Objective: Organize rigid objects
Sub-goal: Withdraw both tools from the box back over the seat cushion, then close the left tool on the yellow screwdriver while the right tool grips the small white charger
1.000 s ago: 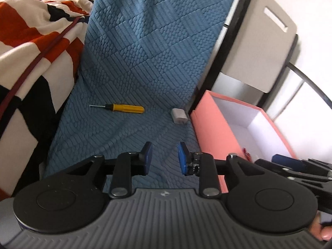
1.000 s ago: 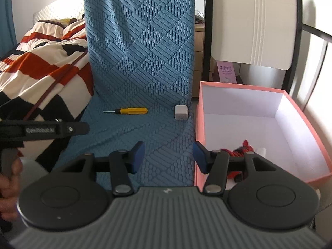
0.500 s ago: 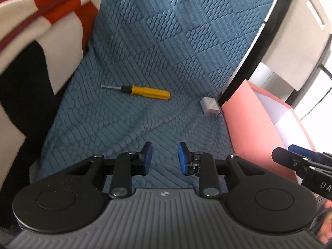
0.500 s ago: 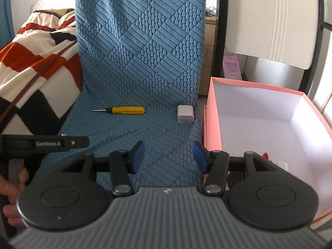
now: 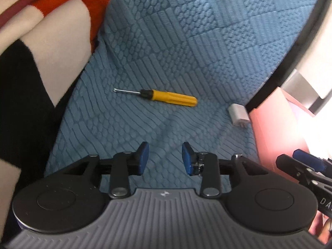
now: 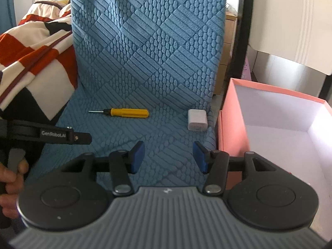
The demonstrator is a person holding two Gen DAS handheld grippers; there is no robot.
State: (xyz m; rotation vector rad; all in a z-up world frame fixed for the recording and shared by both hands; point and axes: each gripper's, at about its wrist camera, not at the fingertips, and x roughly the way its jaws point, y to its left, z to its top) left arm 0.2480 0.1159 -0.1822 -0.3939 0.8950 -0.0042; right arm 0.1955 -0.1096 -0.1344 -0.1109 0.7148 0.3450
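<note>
A yellow-handled screwdriver (image 5: 166, 97) (image 6: 122, 112) lies on the blue quilted chair seat (image 5: 128, 128) (image 6: 157, 143), tip to the left. A white charger plug (image 5: 238, 115) (image 6: 197, 120) lies at the seat's right edge, beside a pink box (image 5: 276, 124) (image 6: 234, 120). My left gripper (image 5: 165, 158) is open and empty, above the seat short of the screwdriver. My right gripper (image 6: 169, 156) is open and empty, in front of the charger and the box's left wall.
A red, white and black blanket (image 5: 41, 31) (image 6: 35, 41) hangs at the left. The chair's blue back (image 6: 149, 37) rises behind the seat. A white panel (image 6: 290, 20) and black frame bar (image 6: 241, 31) stand behind the box. The box's inside is white.
Both grippers have moved forward and lower toward the seat. The left view has swung left, so the screwdriver is now nearer its middle. The box's contents have dropped out of view.
</note>
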